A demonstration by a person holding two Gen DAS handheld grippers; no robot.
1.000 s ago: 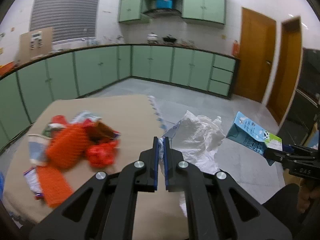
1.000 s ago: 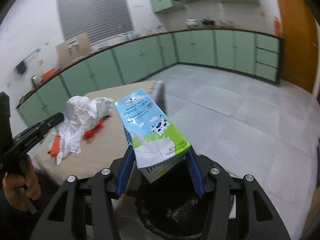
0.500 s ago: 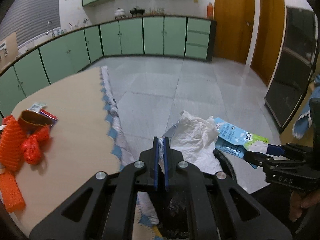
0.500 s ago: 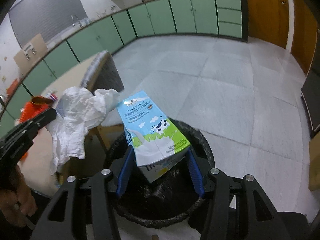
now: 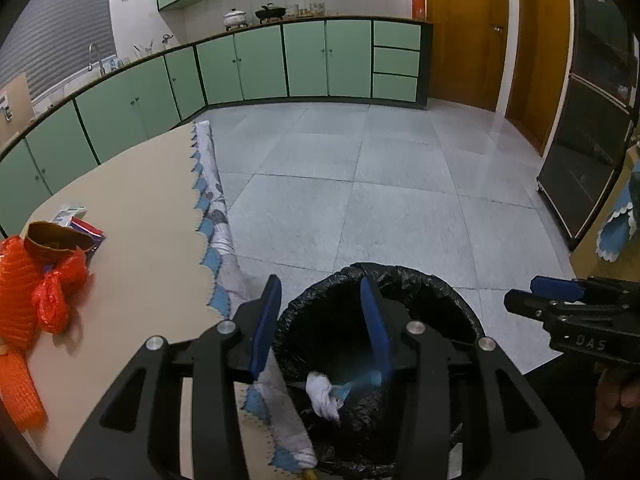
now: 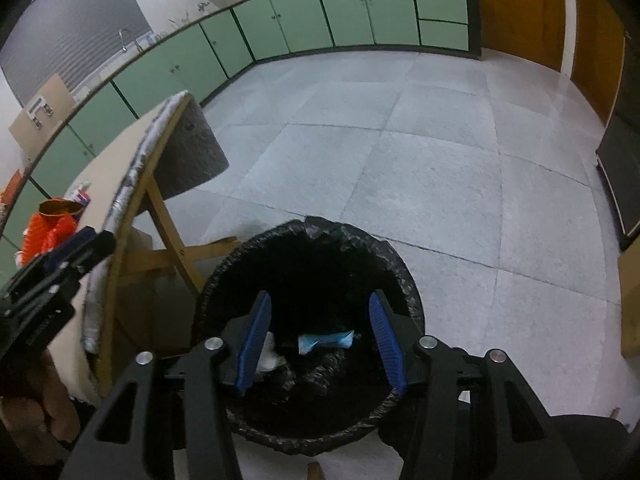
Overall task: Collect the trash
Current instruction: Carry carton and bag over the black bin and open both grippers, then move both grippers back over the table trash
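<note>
Two grippers hang over the round bin with the black plastic bag (image 6: 404, 280), and both have their jaws spread wide with nothing between them. The left gripper (image 5: 320, 324) has blue pads, and so does the right gripper (image 6: 320, 340).

Down inside the bin lies the light blue milk carton (image 6: 326, 341). It is on its side, and in the right wrist view its long side runs from left to right. Just beside it, on the left, sits the crumpled white paper wad (image 6: 269, 354). In the left wrist view the wad (image 5: 323, 394) touches the blue carton (image 5: 360, 380), which looks blurry there.

The bin stands on the grey tiled floor (image 5: 380, 184), just beside the tan worktop (image 5: 144, 216). A grey and blue cloth (image 5: 216, 216) hangs over the worktop's edge. Far over on the worktop are more bits of trash: an orange net bag (image 5: 16, 280), a crumpled red plastic bag (image 5: 56, 292) and a brown paper cup (image 5: 56, 238) lying tipped over.
</note>
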